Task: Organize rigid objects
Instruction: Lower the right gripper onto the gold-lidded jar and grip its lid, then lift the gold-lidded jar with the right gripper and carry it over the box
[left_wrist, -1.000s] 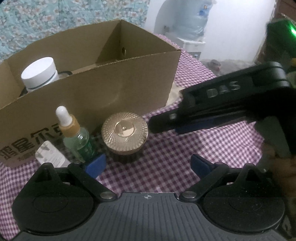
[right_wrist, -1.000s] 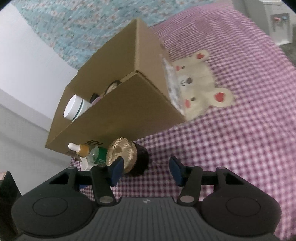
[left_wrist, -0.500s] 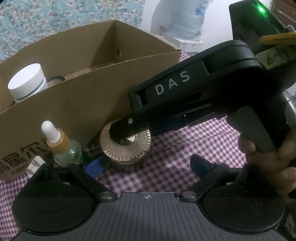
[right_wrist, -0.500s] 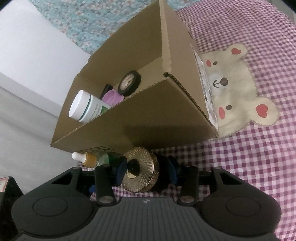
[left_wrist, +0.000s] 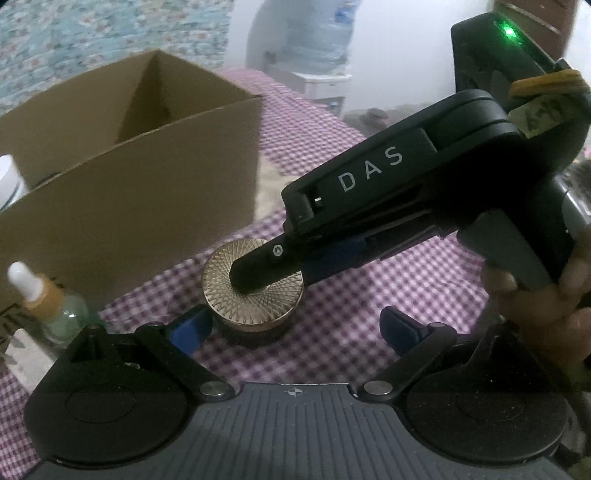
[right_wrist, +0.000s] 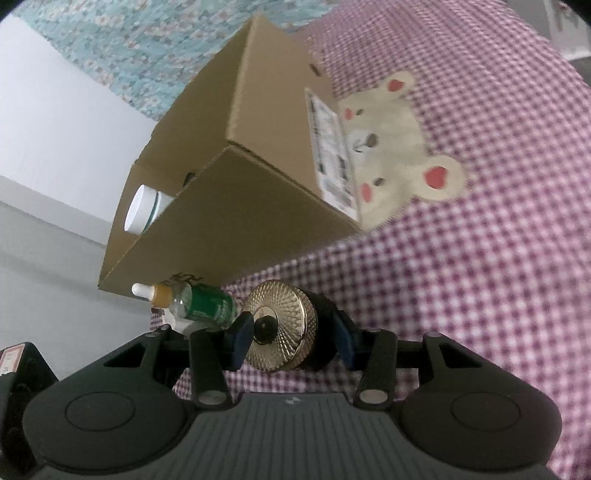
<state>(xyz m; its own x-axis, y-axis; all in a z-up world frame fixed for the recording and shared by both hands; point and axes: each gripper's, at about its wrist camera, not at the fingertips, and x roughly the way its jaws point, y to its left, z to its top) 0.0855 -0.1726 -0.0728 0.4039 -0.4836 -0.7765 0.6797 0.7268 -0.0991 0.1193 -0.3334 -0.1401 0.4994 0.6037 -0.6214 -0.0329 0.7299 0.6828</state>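
The cardboard box (right_wrist: 236, 206) fills the upper left of the right wrist view, and the gold-lidded jar (right_wrist: 282, 325) sits low at centre on the checked cloth just before it. The right tongs (right_wrist: 291, 338) pinch the jar's sides; the left tongs (left_wrist: 295, 326) gape empty. The grasp looks made, so next comes a lift over the box wall.

We carry 2 matching black grippers. On the left gripper (left_wrist: 295, 328) we see a ribbed grey plate at the base, flanked by 2 round black discs, with 2 linkage arms pinned by silver screws and ending in blue pads (left_wrist: 190, 326). A small crosshair mark sits at the plate's front edge. The right gripper (right_wrist: 291, 339) has the same ribbed plate, discs, silver screws and blue pads (right_wrist: 242, 338). Seen from its side, its housing reads "DAS" in pale letters, a green light glows at its rear, and a yellowish band wraps the back. Our right hand (left_wrist: 546, 306) is bare.
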